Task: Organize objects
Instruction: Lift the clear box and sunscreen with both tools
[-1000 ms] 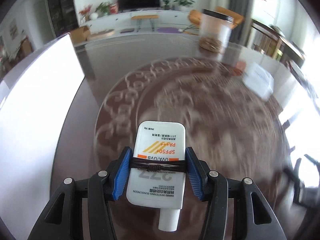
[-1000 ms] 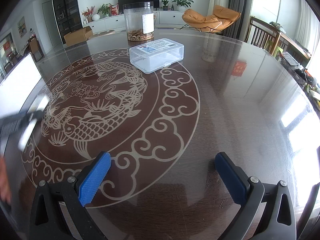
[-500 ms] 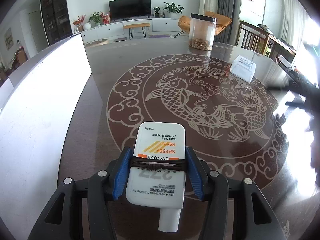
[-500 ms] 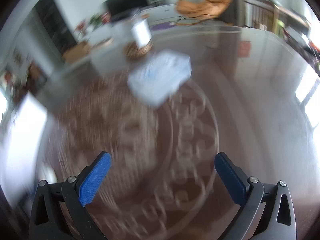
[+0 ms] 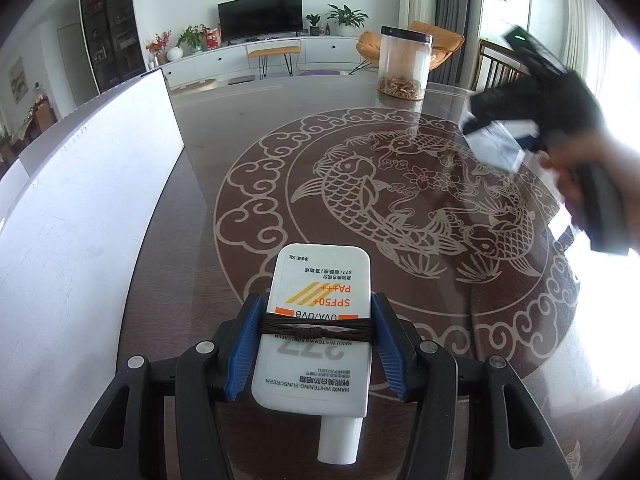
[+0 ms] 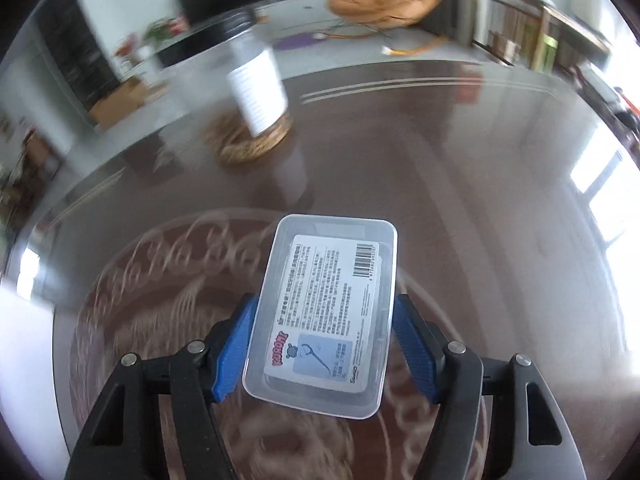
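Note:
My left gripper (image 5: 316, 336) is shut on a white sunscreen tube (image 5: 320, 304), cap toward the camera, held above the dark round table (image 5: 224, 128). A brown cord is tied across the tube. My right gripper (image 6: 326, 340) is shut on a clear plastic box (image 6: 324, 312) with a printed label, held just above the table. In the left wrist view the right gripper (image 5: 500, 128) and that box (image 5: 496, 148) show blurred at the right, with the hand behind.
A clear jar (image 5: 404, 64) with brown contents stands at the table's far side; it also shows in the right wrist view (image 6: 260, 92). A large white board (image 5: 80, 208) lies along the table's left edge. The table (image 6: 440, 160) has a carp inlay.
My right gripper moved forward to the clear box and closed on it; it was open and empty before. My left gripper still holds the sunscreen tube.

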### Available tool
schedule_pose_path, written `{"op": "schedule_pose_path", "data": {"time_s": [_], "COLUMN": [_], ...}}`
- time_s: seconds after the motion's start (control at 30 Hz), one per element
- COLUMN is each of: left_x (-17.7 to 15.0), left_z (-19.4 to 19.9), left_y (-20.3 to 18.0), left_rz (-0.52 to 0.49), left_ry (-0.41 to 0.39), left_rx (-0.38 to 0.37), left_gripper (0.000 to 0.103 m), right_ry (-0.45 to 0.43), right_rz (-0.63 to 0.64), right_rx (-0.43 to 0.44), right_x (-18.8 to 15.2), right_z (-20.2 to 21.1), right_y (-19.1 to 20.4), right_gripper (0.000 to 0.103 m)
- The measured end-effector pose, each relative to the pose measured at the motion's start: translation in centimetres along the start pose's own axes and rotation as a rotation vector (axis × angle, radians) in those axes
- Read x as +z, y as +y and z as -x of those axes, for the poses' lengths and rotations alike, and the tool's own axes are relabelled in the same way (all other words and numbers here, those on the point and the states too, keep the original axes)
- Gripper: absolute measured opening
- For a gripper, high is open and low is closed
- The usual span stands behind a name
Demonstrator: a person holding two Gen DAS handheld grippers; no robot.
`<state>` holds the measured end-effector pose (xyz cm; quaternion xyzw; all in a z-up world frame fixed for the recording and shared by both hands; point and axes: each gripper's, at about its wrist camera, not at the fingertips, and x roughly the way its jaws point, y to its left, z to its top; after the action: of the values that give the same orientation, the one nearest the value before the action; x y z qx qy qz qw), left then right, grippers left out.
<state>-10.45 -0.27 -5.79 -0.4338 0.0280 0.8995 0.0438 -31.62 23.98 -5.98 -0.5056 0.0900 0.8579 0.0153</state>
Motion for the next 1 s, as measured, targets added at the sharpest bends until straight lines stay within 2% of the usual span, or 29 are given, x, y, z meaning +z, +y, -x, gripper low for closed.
{"op": "schedule_pose_path", "data": {"time_s": [0.07,0.2,0.33,0.4,0.47,0.5,0.53,0.57,0.6,0.73,1.0], "left_x": [0.0,-0.4,-2.8,-4.4,-5.3,-5.6,-5.6,-5.7,-5.7,-5.8,-6.0], "left_z": [0.0,0.4,2.2,3.5,4.2,4.3,4.2,3.9,3.8,3.7,3.8], "left_y": [0.0,0.4,-0.2,-0.1,0.2,0.4,0.4,0.4,0.4,0.4,0.5], "left_rz": [0.000,0.034,-0.027,-0.044,-0.042,-0.042,-0.046,-0.051,-0.055,-0.064,-0.065], "left_ry": [0.000,-0.001,0.001,0.003,0.001,0.006,0.022,0.049,0.062,0.064,0.063], "left_rx": [-0.001,-0.019,-0.042,-0.050,-0.048,-0.048,-0.049,-0.052,-0.054,-0.058,-0.062], "left_gripper": [0.054,0.053,0.054,0.054,0.056,0.069,0.090,0.097,0.101,0.103,0.103], "right_ry": [-0.004,-0.018,-0.042,-0.049,-0.045,-0.085,-0.108,-0.108,-0.090,-0.040,-0.005], "right_rz": [0.064,0.171,0.192,0.188,0.195,0.178,0.159,0.141,0.128,0.143,0.164], "right_rx": [0.048,0.122,0.161,0.166,0.110,0.089,0.091,0.088,0.069,-0.005,-0.065], "right_x": [-3.0,-12.0,-21.2,-23.9,-24.9,-25.0,-25.2,-25.3,-25.5,-25.3,-25.6], "right_z": [1.7,6.6,10.9,12.2,13.3,14.2,14.6,14.6,14.1,13.0,12.2], "right_y": [-0.2,-0.1,0.7,0.8,1.6,1.8,1.8,1.7,1.7,2.5,2.6], "right_gripper": [0.068,0.068,0.068,0.068,0.069,0.078,0.086,0.096,0.096,0.096,0.103]}}
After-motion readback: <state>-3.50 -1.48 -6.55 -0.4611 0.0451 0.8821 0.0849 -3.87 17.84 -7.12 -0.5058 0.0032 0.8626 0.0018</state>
